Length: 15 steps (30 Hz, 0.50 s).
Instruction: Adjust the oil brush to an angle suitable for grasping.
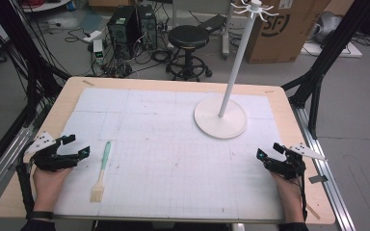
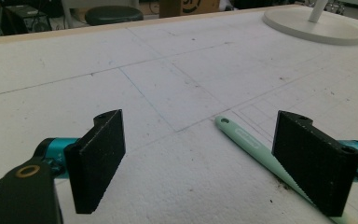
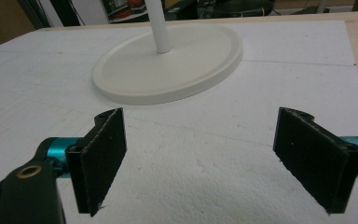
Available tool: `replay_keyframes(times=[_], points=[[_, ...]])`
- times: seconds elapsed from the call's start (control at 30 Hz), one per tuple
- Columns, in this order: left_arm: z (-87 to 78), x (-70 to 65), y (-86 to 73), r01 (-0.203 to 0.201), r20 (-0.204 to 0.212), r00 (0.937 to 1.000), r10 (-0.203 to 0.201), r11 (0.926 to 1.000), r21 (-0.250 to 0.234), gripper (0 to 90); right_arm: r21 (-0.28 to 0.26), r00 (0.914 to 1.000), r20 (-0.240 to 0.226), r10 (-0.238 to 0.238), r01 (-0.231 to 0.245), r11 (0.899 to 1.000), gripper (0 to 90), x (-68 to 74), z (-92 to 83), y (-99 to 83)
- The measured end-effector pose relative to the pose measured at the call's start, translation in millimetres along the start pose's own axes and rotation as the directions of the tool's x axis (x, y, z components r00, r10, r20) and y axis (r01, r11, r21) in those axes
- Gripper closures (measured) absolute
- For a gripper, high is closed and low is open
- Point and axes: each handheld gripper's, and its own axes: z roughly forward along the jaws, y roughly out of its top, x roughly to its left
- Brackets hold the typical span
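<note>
Left gripper (image 1: 73,146): jaws spread wide, nothing between them, resting low just left of the brush (image 1: 102,170). Brush lies flat on the white mat (image 1: 173,192), well left of the stand (image 1: 220,119), pale green handle pointing away from the person, tan bristles toward the near edge. Judged light, the handle stiff and smooth, possibly slick; bristles soft, poor to pinch. Best hold looks like mid-handle, across its narrow width. In the left gripper view the handle (image 2: 254,148) runs past the right-hand pad. Right gripper (image 1: 269,151): jaws also spread, empty, near-right of the stand's round base (image 3: 168,65).
</note>
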Motion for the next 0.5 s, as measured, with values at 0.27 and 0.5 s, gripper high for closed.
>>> replay_keyframes(times=[0.27, 0.5], points=[[0.3, -1.3, 0.5, -0.014, -0.001, 0.9999, 0.014, 0.9999, 0.004, 16.5, 0.003, 1.0000, 0.000, 0.009, -0.009, 1.000, 16.6, 0.0, 0.0, 0.1], [-1.6, -3.8, 2.2, 0.009, 0.008, 0.9999, -0.009, 0.9988, 0.047, 16.5, 0.005, 1.0000, 0.001, 0.007, -0.007, 1.000, 16.7, -1.1, 0.7, 0.4]])
